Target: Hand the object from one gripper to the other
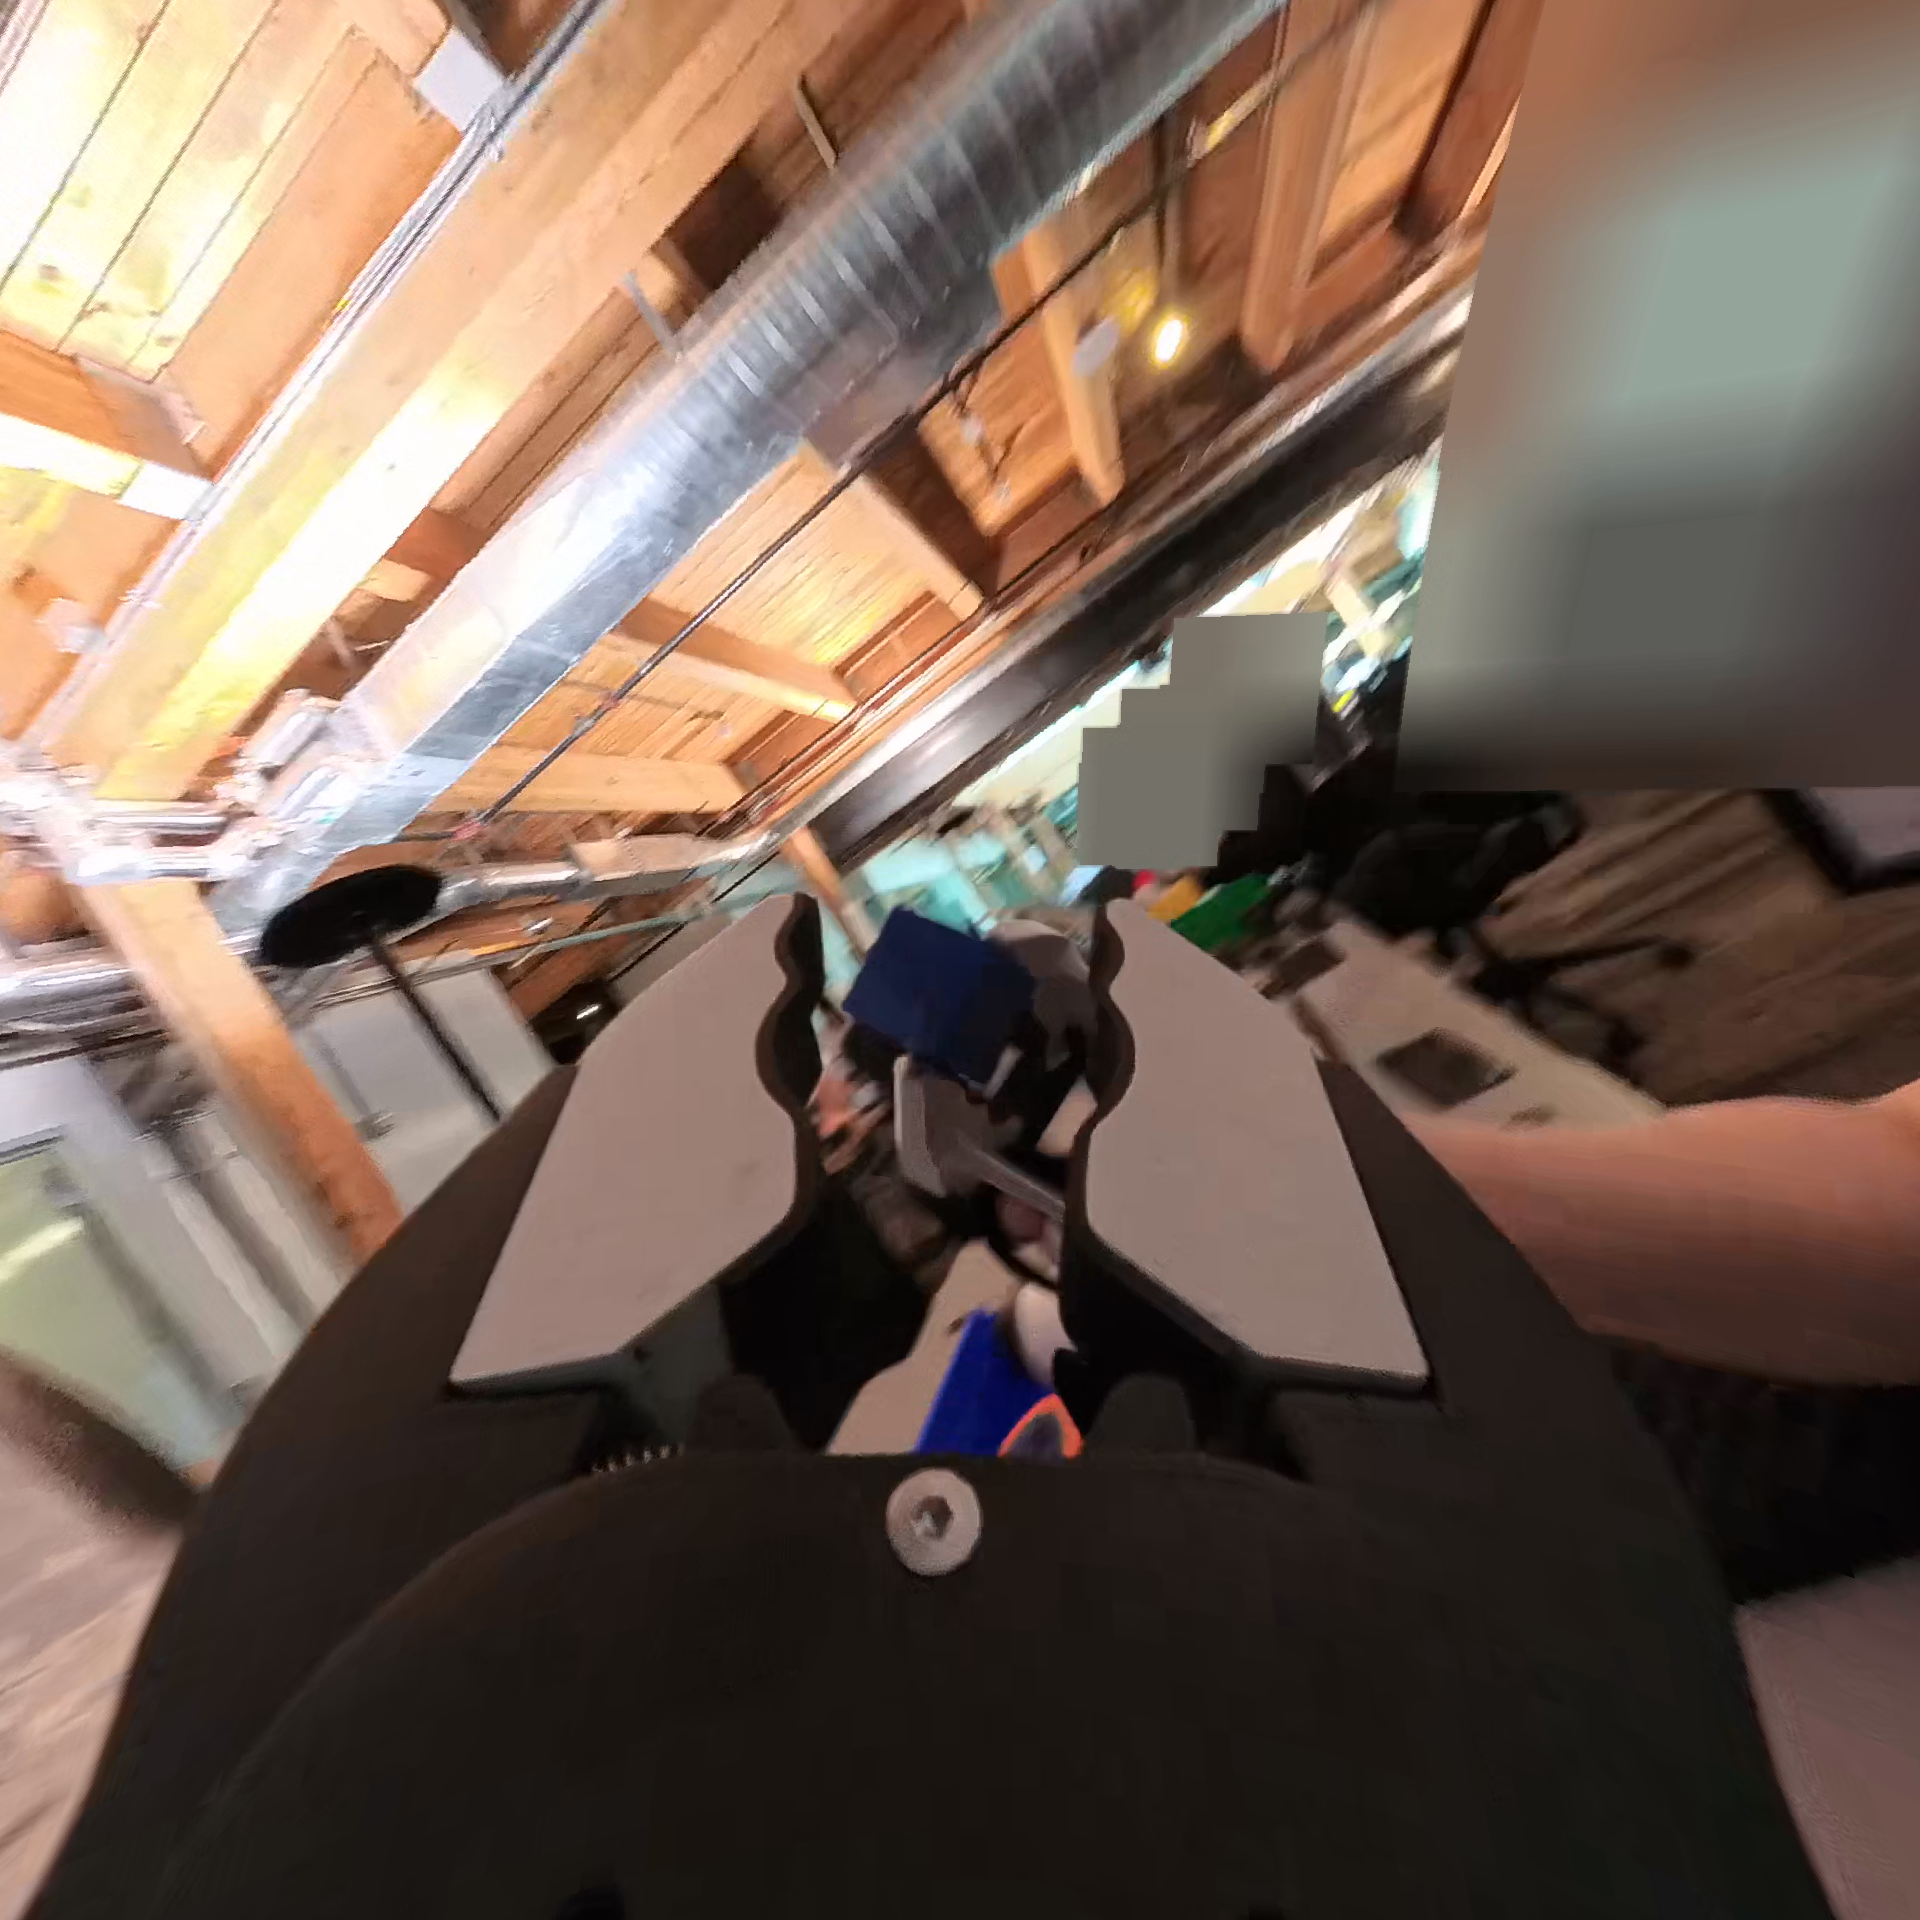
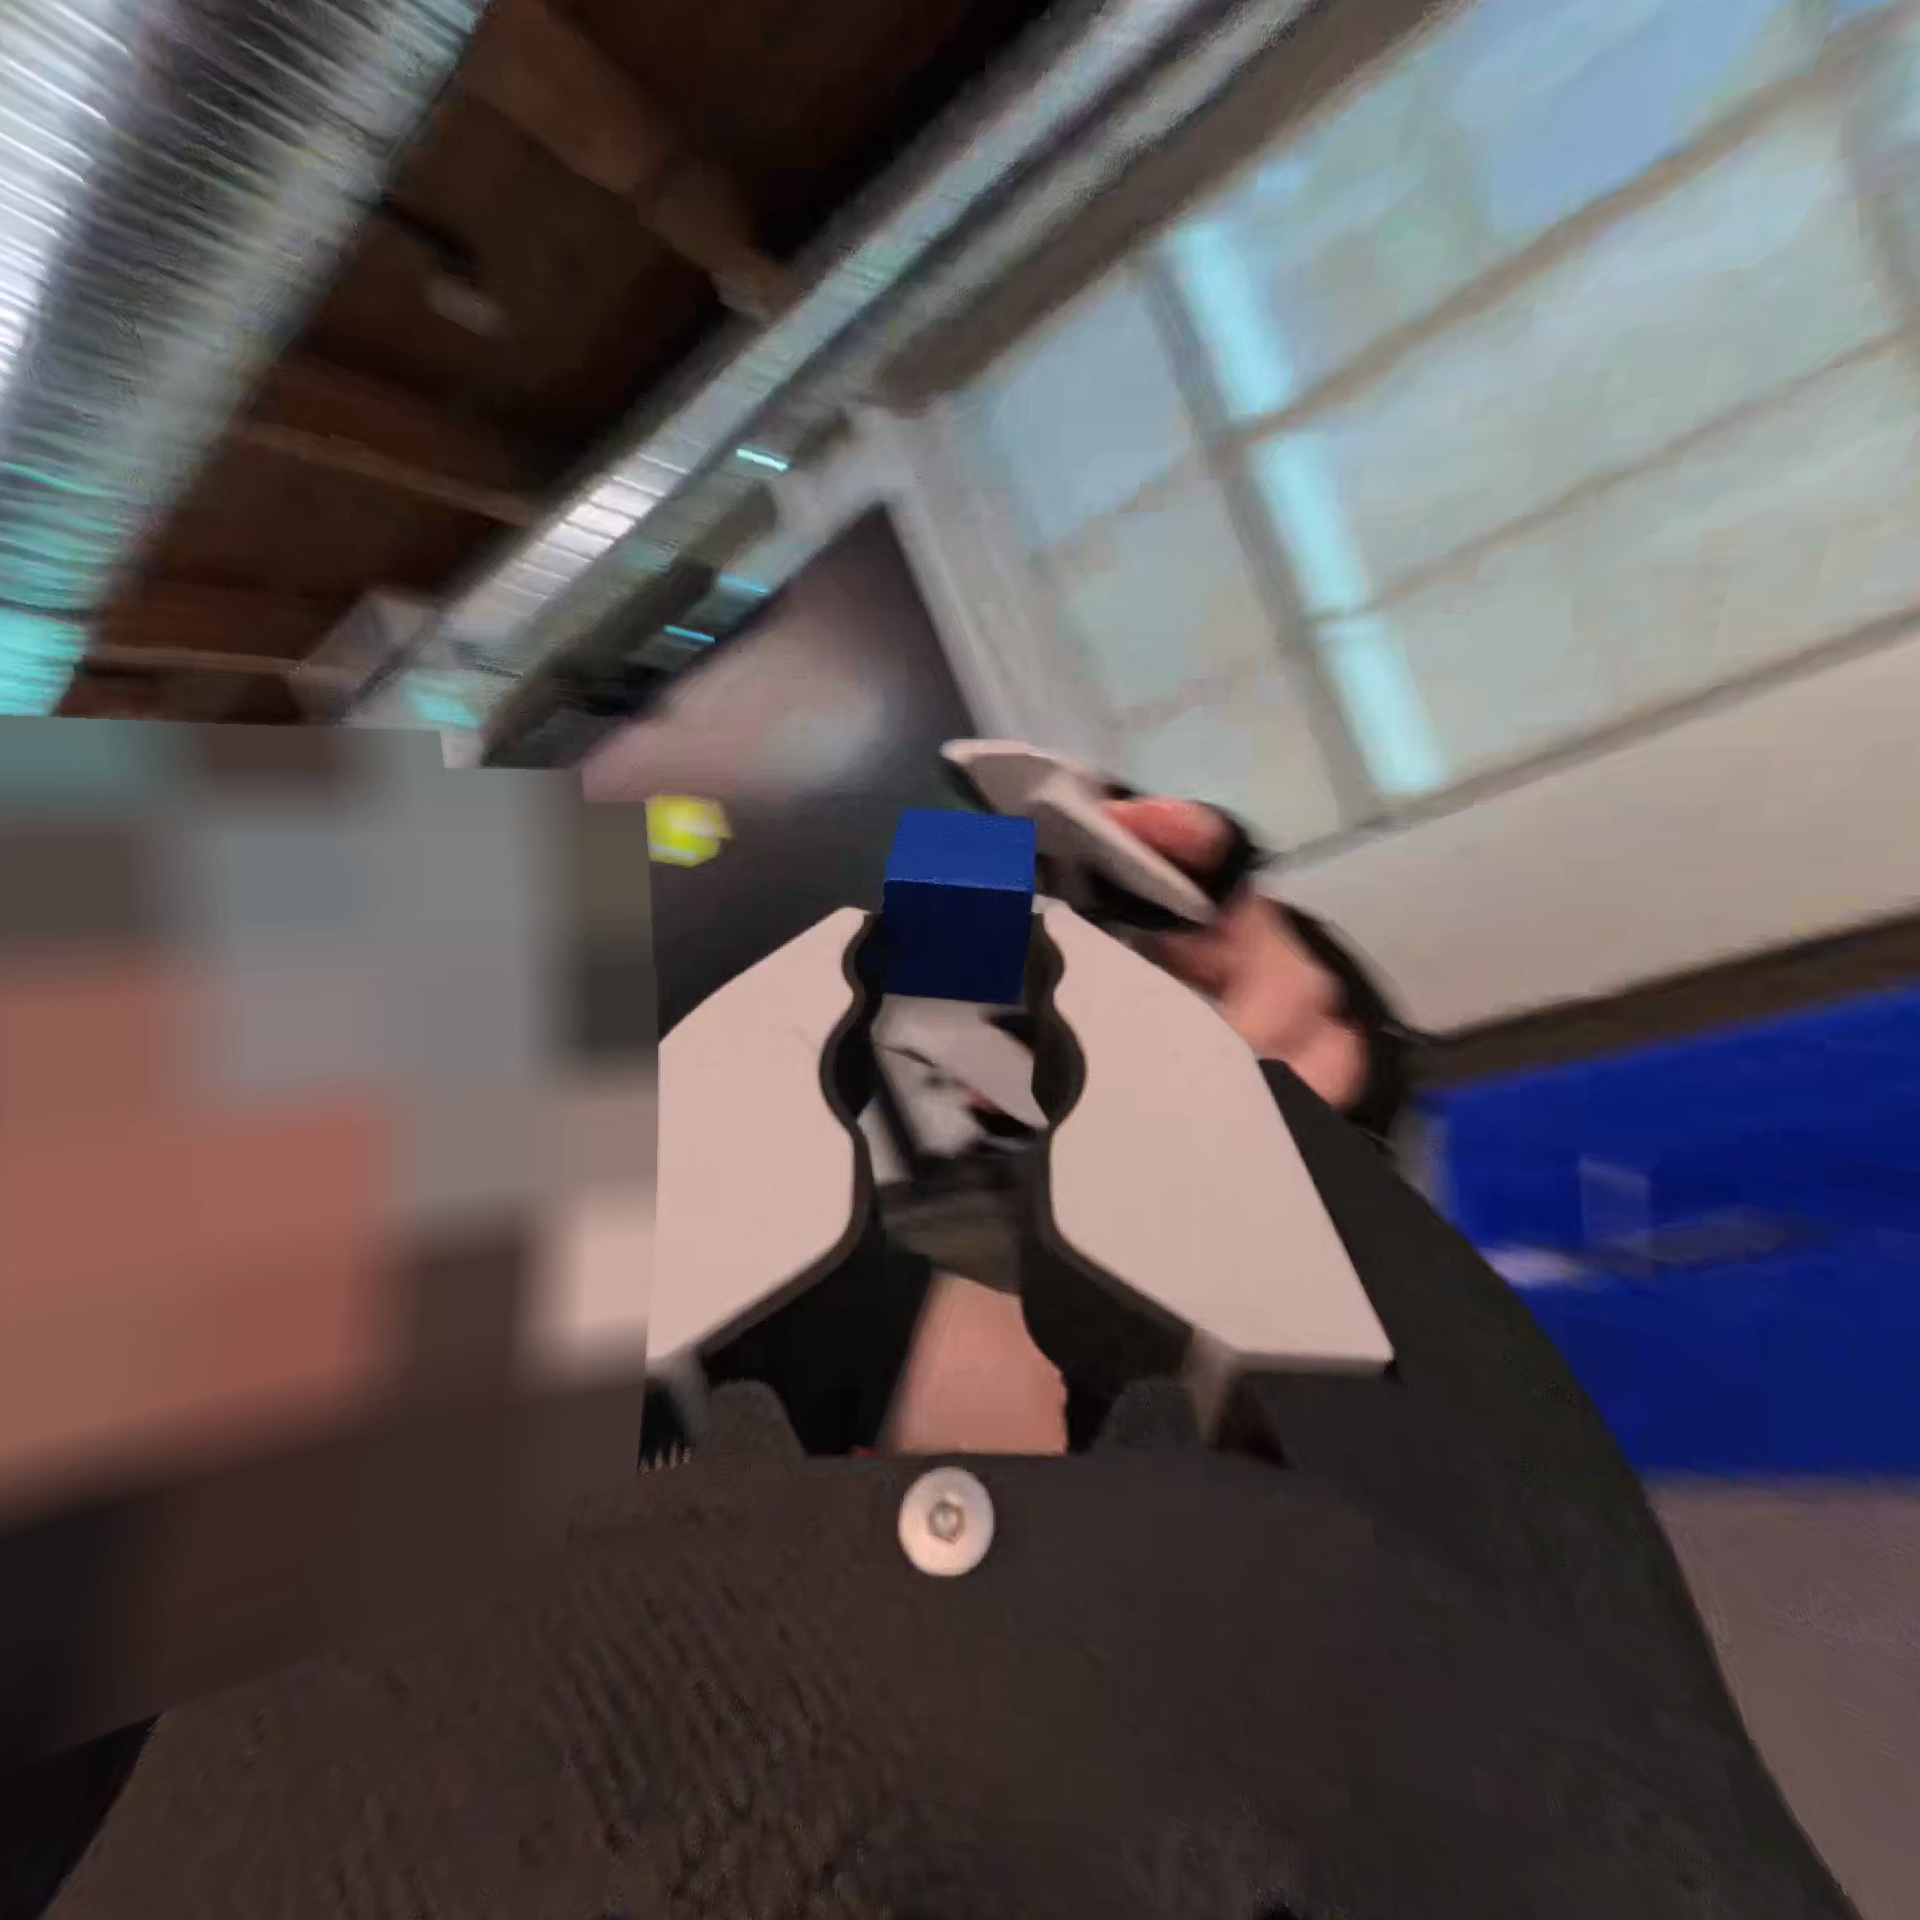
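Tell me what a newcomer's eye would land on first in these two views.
The blue cube stands out first, pinched at the tips of the right gripper. The open left gripper faces it, the cube just beyond its fingertips. Overhead, a silver duct crosses the wooden ceiling.

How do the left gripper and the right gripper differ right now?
The right gripper is shut on the blue cube at its fingertips; the left gripper is open and holds nothing. The cube sits beyond the left gripper's tips, between the right's. Both have grey fingers with wavy black inner edges.
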Available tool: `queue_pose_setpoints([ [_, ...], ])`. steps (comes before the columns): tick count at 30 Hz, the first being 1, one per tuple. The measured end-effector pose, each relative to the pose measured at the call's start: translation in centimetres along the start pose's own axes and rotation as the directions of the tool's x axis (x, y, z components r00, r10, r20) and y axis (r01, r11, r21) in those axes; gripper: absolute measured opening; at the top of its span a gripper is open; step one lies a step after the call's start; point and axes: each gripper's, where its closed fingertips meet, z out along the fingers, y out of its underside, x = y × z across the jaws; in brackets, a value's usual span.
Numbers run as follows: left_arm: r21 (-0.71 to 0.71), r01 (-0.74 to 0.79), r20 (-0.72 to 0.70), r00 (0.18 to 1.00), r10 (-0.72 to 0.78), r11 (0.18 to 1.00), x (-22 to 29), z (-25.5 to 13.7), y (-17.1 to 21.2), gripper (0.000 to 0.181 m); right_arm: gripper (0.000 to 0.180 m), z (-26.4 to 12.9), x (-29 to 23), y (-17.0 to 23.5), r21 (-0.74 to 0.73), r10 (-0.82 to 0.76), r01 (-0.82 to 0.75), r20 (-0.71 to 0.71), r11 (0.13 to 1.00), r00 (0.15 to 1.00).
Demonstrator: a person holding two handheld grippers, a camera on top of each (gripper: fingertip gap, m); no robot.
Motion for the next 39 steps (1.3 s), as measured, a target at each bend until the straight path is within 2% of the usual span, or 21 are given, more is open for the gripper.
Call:
queue_pose_setpoints([
  [1,-0.064,-0.068,0.026,0.997,0.07,0.996,-0.5,-0.2,0.6,0.048,0.027,-1.0,1.6,-0.3,-0.046,-0.093,0.087,-0.153,0.995,0.984],
  [2,-0.135,-0.117,0.046,0.991,0.125,0.984,-1.0,-0.5,1.3,0.048,0.027,-2.3,2.9,-0.8,-0.101,-0.206,0.184,-0.289,0.978,0.935],
  [4,-0.27,-0.078,0.093,0.99,0.107,0.96,-2.0,-0.6,2.8,0.04,0.027,-4.8,4.5,-2.6,-0.219,-0.456,0.402,-0.488,0.889,0.744],
  [6,-0.354,0.081,0.165,0.986,-0.023,0.932,-2.8,-0.3,4.3,0.041,0.027,-5.9,3.9,-3.9,-0.334,-0.66,0.585,-0.529,0.739,0.533],
  [8,-0.361,0.226,0.238,0.96,-0.145,0.905,-3.1,0.3,5.2,0.042,0.027,-5.7,2.9,-3.7,-0.468,-0.826,0.704,-0.463,0.534,0.32],
  [10,-0.33,0.329,0.297,0.926,-0.234,0.885,-3.2,0.9,5.6,0.042,0.027,-5.2,2.5,-3.0,-0.61,-0.933,0.738,-0.353,0.289,0.074],
  [12,-0.344,0.366,0.324,0.911,-0.256,0.865,-2.8,1.3,6.1,0.046,0.027,-4.8,2.9,-1.9,-0.74,-0.969,0.67,-0.2,0.051,-0.147],
  [14,-0.43,0.358,0.352,0.912,-0.211,0.829,-2.5,1.2,7.3,0.051,0.028,-4.6,3.6,-1.2,-0.82,-0.947,0.556,-0.056,-0.137,-0.316],
  [16,-0.545,0.365,0.396,0.906,-0.151,0.755,-2.4,0.6,9.0,0.063,0.028,-4.1,4.0,-0.6,-0.835,-0.908,0.479,0.057,-0.272,-0.416],
  [18,-0.611,0.363,0.415,0.904,-0.107,0.703,-2.3,0.1,10.3,0.065,0.028,-3.8,4.6,0.0,-0.835,-0.868,0.409,0.151,-0.368,-0.473],
  [21,-0.658,0.306,0.372,0.927,-0.056,0.689,-1.8,0.1,11.0,0.037,0.028,-4.1,5.5,-0.2,-0.841,-0.789,0.271,0.261,-0.469,-0.557],
  [22,-0.668,0.279,0.356,0.934,-0.033,0.69,-1.8,0.1,11.1,0.027,0.028,-4.2,5.6,-0.2,-0.838,-0.767,0.242,0.282,-0.49,-0.577],
  [25,-0.667,0.231,0.347,0.938,0.022,0.709,-2.2,0.2,11.0,0.027,0.028,-4.1,5.7,-0.6,-0.825,-0.721,0.221,0.286,-0.521,-0.631],
  [27,-0.594,0.25,0.371,0.929,-0.015,0.765,-2.9,0.5,10.0,0.027,0.027,-3.7,4.8,-1.0,-0.816,-0.713,0.278,0.215,-0.506,-0.667],
  [28,-0.529,0.276,0.373,0.925,-0.073,0.802,-3.0,0.7,9.1,0.027,0.028,-3.5,4.3,-1.3,-0.813,-0.73,0.332,0.159,-0.479,-0.664],
  [30,-0.361,0.37,0.328,0.91,-0.254,0.856,-2.8,1.3,7.0,0.027,0.028,-3.2,3.4,-1.4,-0.793,-0.807,0.473,0.039,-0.383,-0.589],
  [32,-0.17,0.433,0.227,0.891,-0.392,0.885,-2.8,1.5,4.4,0.027,0.029,-2.9,2.7,-1.2,-0.737,-0.903,0.638,-0.093,-0.22,-0.419],
  [34,-0.034,0.396,0.158,0.909,-0.386,0.918,-3.1,0.9,2.7,0.027,0.03,-2.6,1.7,-1.5,-0.634,-0.954,0.773,-0.246,0.027,-0.169],
  [36,0.037,0.291,0.149,0.944,-0.293,0.956,-3.4,0.4,2.2,0.027,0.032,-2.4,0.8,-2.2,-0.454,-0.904,0.819,-0.392,0.351,0.17],
  [38,0.079,0.141,0.224,0.962,-0.156,0.987,-4.0,-0.2,2.2,0.027,0.033,-2.6,0.2,-3.7,-0.188,-0.698,0.719,-0.49,0.669,0.522],
  [39,0.055,0.039,0.294,0.954,-0.053,0.998,-4.5,-0.5,2.5,0.027,0.038,-2.7,0.1,-4.2,-0.066,-0.577,0.63,-0.485,0.773,0.657],
])
